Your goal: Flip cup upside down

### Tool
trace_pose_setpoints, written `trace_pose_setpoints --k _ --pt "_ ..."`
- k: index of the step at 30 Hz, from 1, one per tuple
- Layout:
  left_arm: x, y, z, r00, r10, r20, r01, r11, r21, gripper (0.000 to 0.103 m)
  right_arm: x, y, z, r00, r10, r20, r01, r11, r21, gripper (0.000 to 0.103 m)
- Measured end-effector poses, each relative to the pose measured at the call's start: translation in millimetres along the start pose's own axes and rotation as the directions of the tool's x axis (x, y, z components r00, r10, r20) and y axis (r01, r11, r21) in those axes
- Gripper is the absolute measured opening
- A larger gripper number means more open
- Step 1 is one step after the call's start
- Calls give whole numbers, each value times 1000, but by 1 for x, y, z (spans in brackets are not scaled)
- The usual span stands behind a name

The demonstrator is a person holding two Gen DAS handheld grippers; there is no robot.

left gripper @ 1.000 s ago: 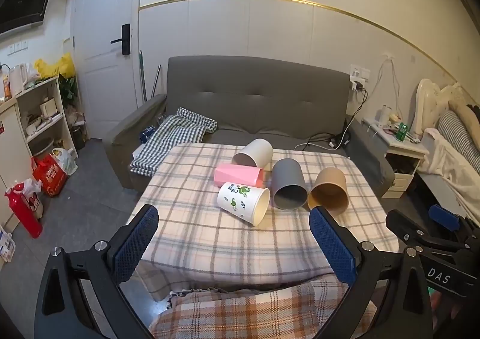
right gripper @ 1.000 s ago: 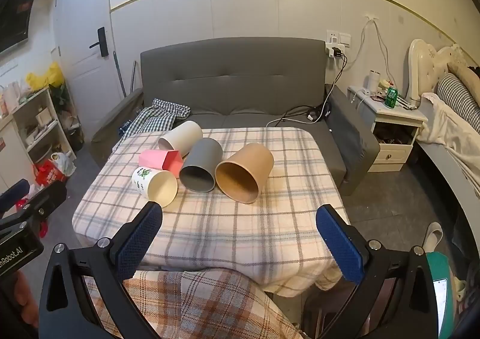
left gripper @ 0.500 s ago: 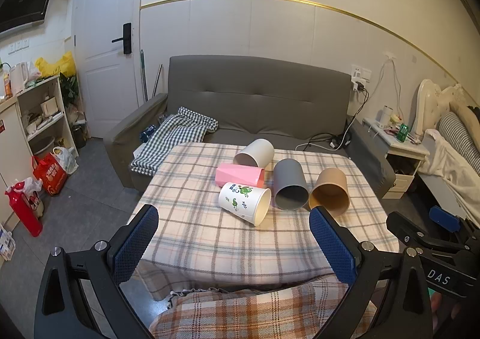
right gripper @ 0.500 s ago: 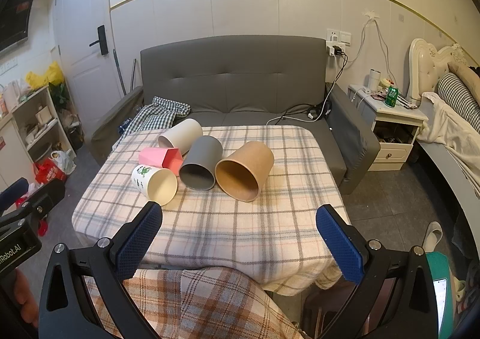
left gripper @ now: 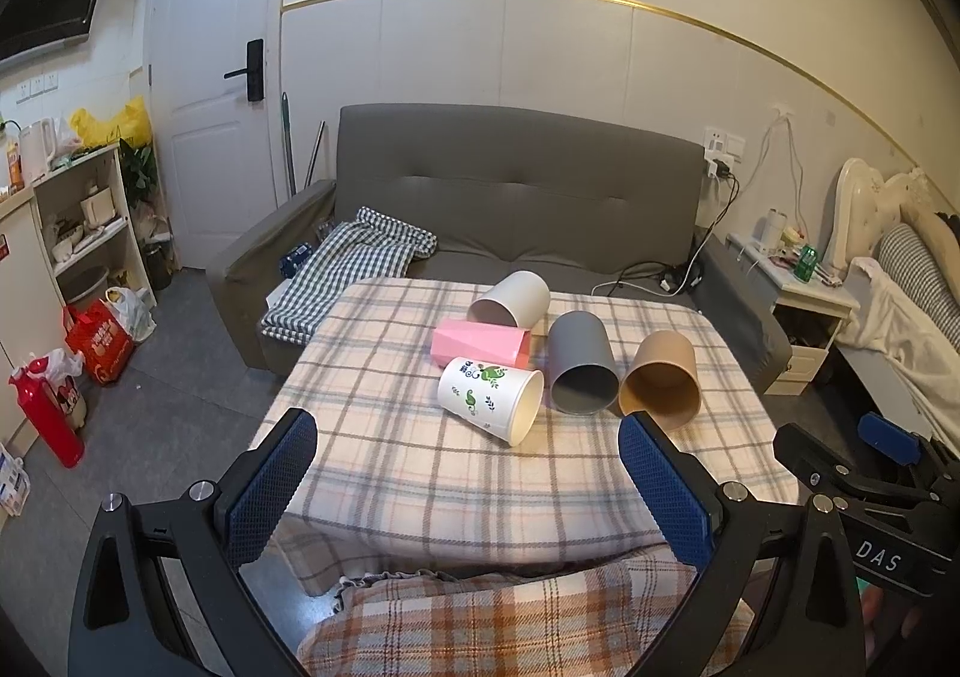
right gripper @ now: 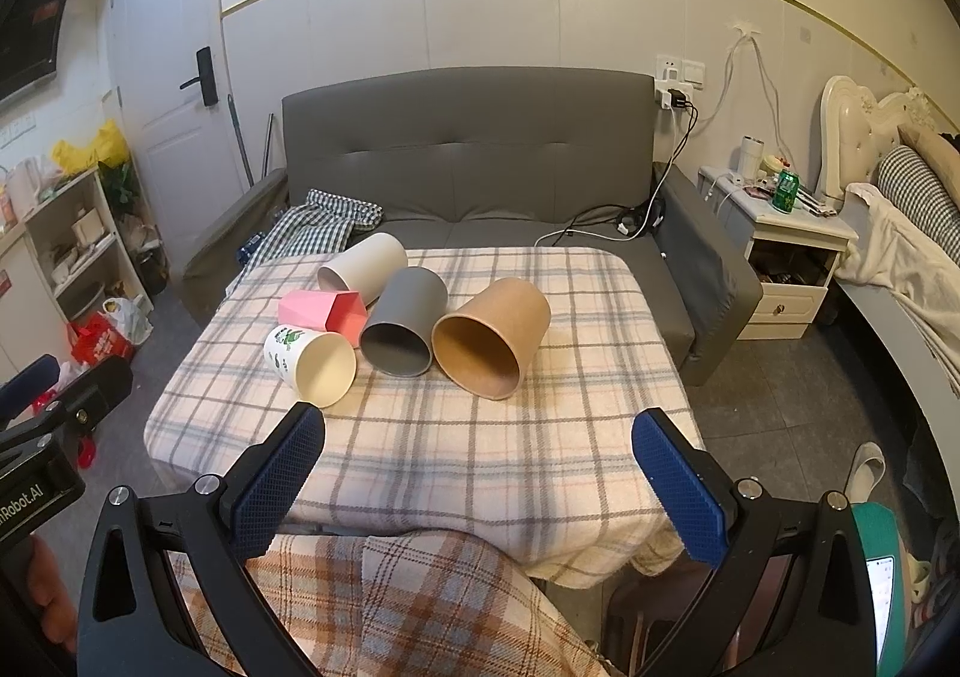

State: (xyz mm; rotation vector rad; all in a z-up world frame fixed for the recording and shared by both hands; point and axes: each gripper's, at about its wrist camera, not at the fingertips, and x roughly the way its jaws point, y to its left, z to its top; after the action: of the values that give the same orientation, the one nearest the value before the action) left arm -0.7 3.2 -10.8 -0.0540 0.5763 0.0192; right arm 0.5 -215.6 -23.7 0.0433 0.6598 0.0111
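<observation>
Two handheld tools hover side by side at the near edge of a bench covered in a plaid cloth; both point forward across it toward a grey sofa beyond. The left tool is released, its blue-padded fingers spread wide with nothing between them; the right tool is likewise released and empty, its blue pads far apart.

Five cups lie on their sides in a cluster ahead of both tools, well apart from the fingertips. Nearest the left tool, just right of its centre line, is a white paper cup with green leaf prints, mouth facing the tool; touching it behind is a pink faceted cup; farther still lies a plain white cup. To the right of these, a grey cup and a tan cup lie side by side, mouths toward the tools. From the right tool, the tan cup sits almost straight ahead, with the grey cup just left of it and touching it; the printed cup is farther left.

The person's plaid-clad leg fills the foreground beneath the tools.
</observation>
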Motion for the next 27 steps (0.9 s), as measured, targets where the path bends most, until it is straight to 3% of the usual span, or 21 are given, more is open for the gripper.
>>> trace_pose_setpoints --k 27 --pt "6 1 -11 1000 2 -10 -2 1000 -2 103 2 4 -5 1000 7 -27 -7 1000 -2 103"
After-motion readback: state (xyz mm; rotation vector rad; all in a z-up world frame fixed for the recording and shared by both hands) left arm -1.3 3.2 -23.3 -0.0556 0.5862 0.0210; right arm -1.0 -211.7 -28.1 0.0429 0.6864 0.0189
